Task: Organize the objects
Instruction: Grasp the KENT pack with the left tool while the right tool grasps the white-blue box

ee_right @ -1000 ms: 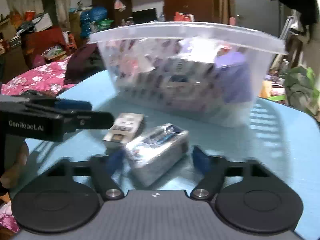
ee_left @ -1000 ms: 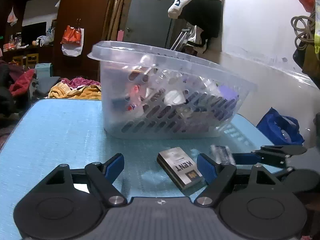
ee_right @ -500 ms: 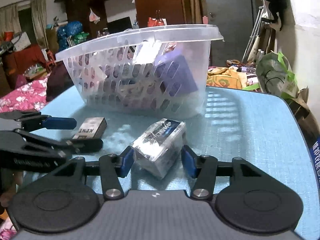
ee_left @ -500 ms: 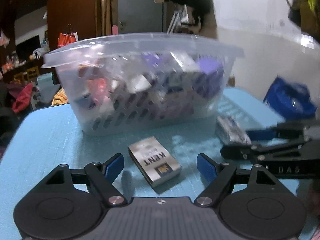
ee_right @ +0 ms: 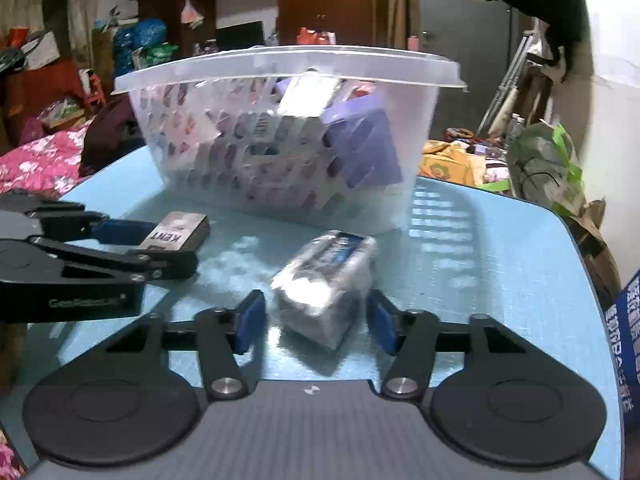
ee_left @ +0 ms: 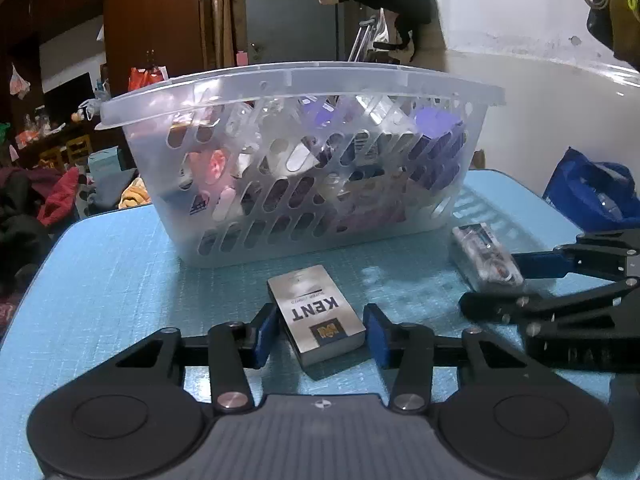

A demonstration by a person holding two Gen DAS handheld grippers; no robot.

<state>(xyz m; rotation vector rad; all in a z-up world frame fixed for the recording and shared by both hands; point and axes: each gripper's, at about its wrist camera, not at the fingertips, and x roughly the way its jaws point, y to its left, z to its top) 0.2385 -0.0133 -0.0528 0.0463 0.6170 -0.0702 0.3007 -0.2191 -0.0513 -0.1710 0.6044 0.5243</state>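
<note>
So both grippers are down on the light blue bench [ee_left: 104,292], each lined up on its own pack. The left gripper [ee_left: 320,332] has the silver KENT pack [ee_left: 316,312] between its blue pads; its jaws have just been closing in, and there's a thin gap showing on each side, so not squeezing it yet as far as I can see. The pack lies flat, angled a bit, just in front of the basket.

The right gripper [ee_right: 314,326] is doing the same thing with the foil-wrapped pack [ee_right: 326,280], which is shiny and a little blurred. Its jaws have been closing too, with slivers of bench visible either side of the pack, so it sits between them but not pinched.

Right behind both packs is the clear slotted basket [ee_left: 296,168], stuffed with boxes and packets, purple ones on the right side. It blocks the way straight ahead for both grippers. Off the bench: a blue bag [ee_left: 592,196] on the right, piles of clothes [ee_left: 60,196] on the left.
</note>
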